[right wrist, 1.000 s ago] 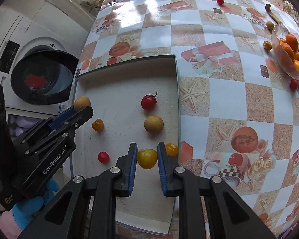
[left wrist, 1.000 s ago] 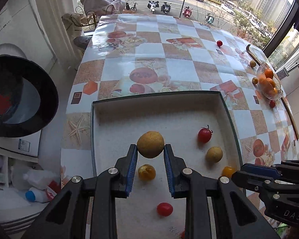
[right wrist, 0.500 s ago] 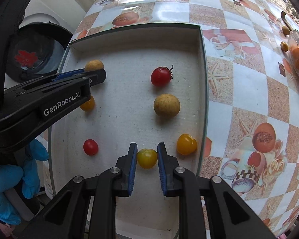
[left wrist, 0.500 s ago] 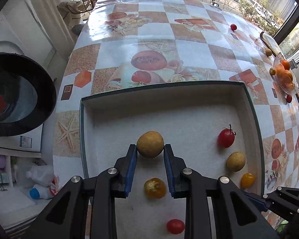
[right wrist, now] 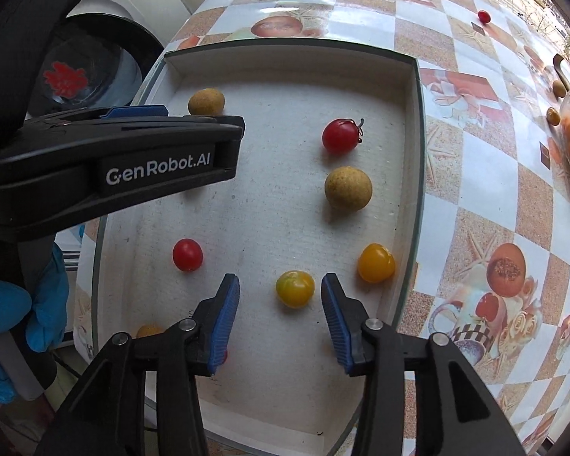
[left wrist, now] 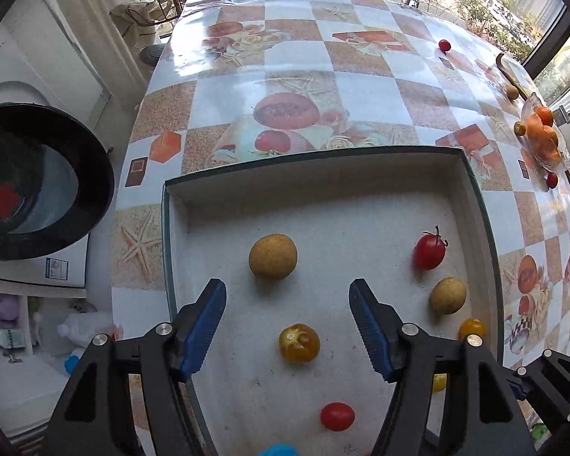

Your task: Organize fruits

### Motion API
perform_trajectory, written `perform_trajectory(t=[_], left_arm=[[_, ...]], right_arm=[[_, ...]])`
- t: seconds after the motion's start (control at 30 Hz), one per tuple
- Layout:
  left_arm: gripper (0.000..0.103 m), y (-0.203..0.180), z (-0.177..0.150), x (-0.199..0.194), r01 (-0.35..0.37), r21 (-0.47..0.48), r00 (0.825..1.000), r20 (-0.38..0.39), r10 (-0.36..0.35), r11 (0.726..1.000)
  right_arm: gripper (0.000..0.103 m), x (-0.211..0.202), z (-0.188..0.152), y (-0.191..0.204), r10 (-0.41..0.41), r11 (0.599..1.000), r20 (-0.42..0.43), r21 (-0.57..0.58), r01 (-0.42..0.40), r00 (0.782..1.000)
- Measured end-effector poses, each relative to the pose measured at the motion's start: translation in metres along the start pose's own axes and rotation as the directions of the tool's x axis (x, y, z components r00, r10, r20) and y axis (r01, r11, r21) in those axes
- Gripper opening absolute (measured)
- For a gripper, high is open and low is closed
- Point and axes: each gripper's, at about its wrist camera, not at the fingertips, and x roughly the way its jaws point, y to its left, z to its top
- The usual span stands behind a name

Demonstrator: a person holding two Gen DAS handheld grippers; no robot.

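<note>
A shallow white tray holds several small fruits. My left gripper is over it with its jaws opening; a round tan fruit lies free on the tray floor just beyond the fingertips. My right gripper also has its jaws opening; a yellow tomato rests on the tray between the pads, untouched by them. Also in the tray are a red stemmed tomato, a second tan fruit, an orange-yellow tomato and a small red tomato.
A glass dish of oranges stands at the table's far right edge, with loose small fruits beside it and a red tomato far back. A washing machine door is left of the table. A blue-gloved hand holds the left gripper.
Both grippers have let go: the left released the tan fruit and the right the yellow tomato, which now lie on the tray. The right gripper moved down toward the tray first.
</note>
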Motion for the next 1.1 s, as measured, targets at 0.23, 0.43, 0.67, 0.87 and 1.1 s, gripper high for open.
perform_trajectory(t=[0.23,0.43,0.67,0.87,1.1], left_arm=[[0.102,-0.005,-0.011,-0.030,0.015,-0.018,0.999,0.034,-0.015,1.000],[0.102,-0.011,-0.022,-0.054,-0.003,-0.031,1.000,0.025,0.004,1.000],[0.102,-0.012,-0.042,-0.095,-0.126,-0.042,0.991,0.036,0.127,0.991],[0.102,-0.019,-0.066,-0.117,-0.140,-0.019,0.990,0.002,0.140,0.990],[0.102,-0.042,-0.091,-0.132,-0.141,0.051,0.989,-0.023,0.143,0.989]], right_arm=[[0.081,-0.035,-0.012,-0.008,0.020,1.000,-0.007,0.018,-0.020,1.000],[0.088,-0.058,-0.023,-0.027,-0.012,0.996,-0.039,0.085,0.015,0.999],[0.096,-0.098,-0.030,-0.040,-0.121,0.987,-0.016,0.109,0.122,0.993],[0.096,-0.128,-0.026,-0.037,-0.151,0.985,0.021,0.089,0.149,0.988],[0.096,-0.142,-0.026,-0.030,-0.154,0.986,0.038,0.062,0.152,0.987]])
